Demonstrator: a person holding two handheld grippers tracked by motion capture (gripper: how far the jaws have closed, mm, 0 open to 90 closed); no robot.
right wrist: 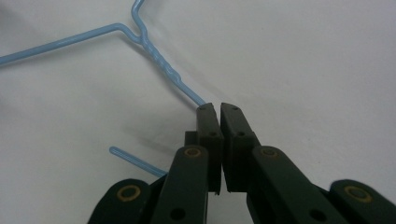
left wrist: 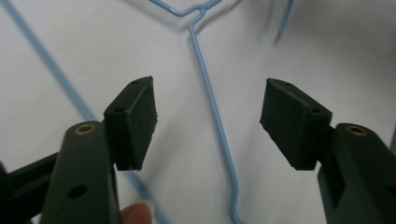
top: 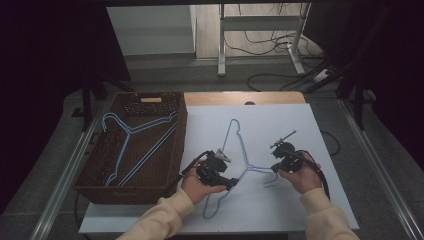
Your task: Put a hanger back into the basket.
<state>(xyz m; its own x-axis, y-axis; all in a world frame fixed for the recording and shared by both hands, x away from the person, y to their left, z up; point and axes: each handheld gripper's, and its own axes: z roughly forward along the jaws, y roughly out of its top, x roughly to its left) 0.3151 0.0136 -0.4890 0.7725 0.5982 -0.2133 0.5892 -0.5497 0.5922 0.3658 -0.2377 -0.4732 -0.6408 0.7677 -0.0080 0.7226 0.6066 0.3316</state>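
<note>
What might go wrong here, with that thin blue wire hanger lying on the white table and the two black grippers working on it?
The right gripper pinches just the hook of the thin blue wire hanger; smooth wire could twist or slip out of such a small hold.

The left gripper is open, with one arm of the wire between its pads and not pressed. Closing slightly off, it might miss or nudge the wire sideways.

Lifted by one end, the hanger could catch the brown wicker basket.

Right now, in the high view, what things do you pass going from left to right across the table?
Brown basket with a blue hanger in it → left gripper → blue hanger on the table → right gripper.
</note>
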